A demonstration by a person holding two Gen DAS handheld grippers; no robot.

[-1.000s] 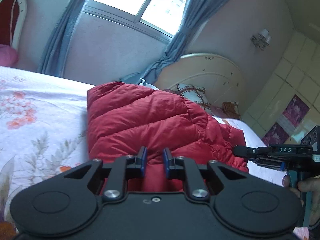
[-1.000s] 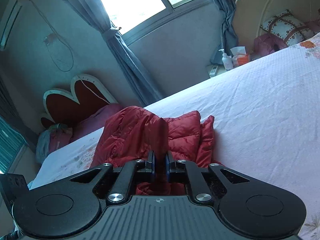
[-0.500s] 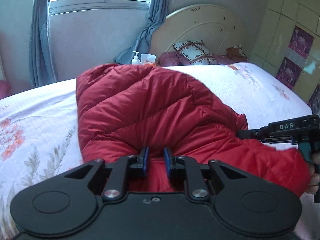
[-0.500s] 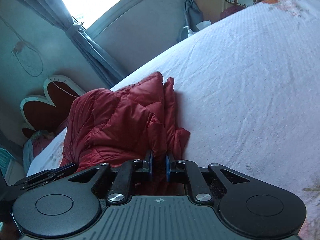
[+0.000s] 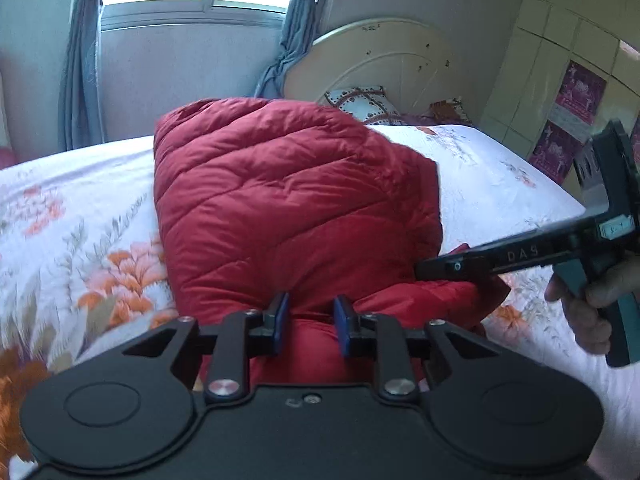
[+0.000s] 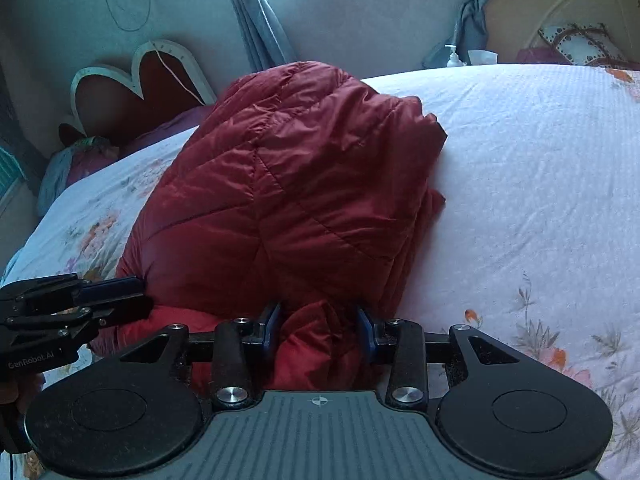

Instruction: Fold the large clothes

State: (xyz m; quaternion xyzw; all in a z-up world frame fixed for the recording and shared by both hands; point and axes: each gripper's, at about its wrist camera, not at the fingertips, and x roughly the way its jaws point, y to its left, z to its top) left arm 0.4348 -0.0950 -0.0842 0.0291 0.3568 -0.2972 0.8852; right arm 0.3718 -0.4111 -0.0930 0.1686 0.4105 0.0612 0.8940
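Observation:
A red quilted puffer jacket [image 5: 280, 208] lies folded in a thick bundle on the floral bed sheet [image 5: 68, 232]; it also shows in the right wrist view [image 6: 288, 200]. My left gripper [image 5: 308, 322] sits at the jacket's near edge with its jaws a little apart and red fabric between them. My right gripper [image 6: 319, 326] is at the jacket's other near corner, jaws wider apart, with a bunch of fabric lying loosely between them. Each gripper shows from the side in the other's view: the right one [image 5: 520, 256], the left one [image 6: 80, 300].
A cream headboard [image 5: 384, 64] with a patterned pillow [image 5: 360, 104] stands at the bed's far end. A heart-shaped headboard [image 6: 136, 84] stands at the left. A pump bottle [image 6: 454, 56] stands by the curtained window wall. A tiled wall [image 5: 576, 72] is at the right.
The jacket's upper part has been brought down and forward onto the bundle. Both grippers' jaws have widened, the right more than the left, loosening their hold on the fabric.

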